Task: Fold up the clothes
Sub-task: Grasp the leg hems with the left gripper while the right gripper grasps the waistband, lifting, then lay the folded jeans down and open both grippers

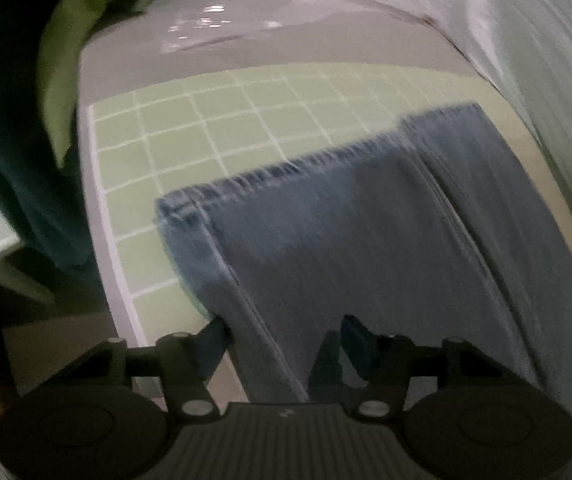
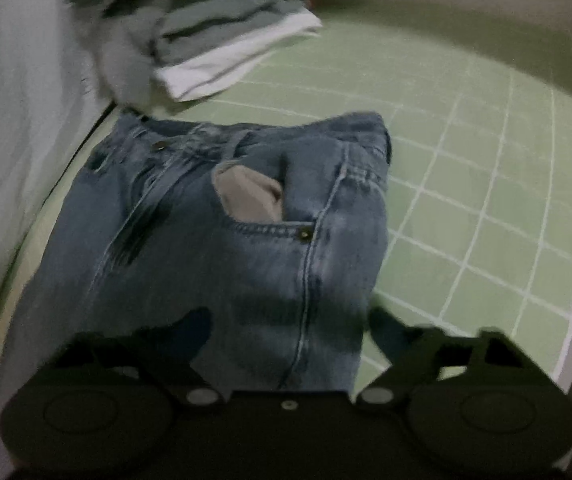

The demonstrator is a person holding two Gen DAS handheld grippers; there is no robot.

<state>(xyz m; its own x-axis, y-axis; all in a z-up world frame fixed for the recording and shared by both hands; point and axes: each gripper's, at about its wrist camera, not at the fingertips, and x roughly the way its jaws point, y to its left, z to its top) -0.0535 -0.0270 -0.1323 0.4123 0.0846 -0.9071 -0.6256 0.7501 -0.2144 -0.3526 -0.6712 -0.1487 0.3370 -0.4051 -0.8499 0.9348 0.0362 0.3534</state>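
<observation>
Jeans [image 2: 221,240] lie flat on the green gridded mat [image 2: 486,208] covering the bench, waist end in the right wrist view, leg hems [image 1: 326,168] in the left; one gripper at each end suits a lengthwise fold. Left gripper [image 1: 281,332] fingers spread, straddling a leg edge; right gripper [image 2: 286,324] fingers spread over the thigh; neither pinching cloth. Folded stack [image 2: 225,40] sits at the mat's far corner, clear of the working area; both views blurred.

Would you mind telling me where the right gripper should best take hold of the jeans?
Probably at the waistband corner of the jeans, coming in from the bare mat on the right. That edge lies free and thick there, and the open right gripper already hovers over that side.
</observation>
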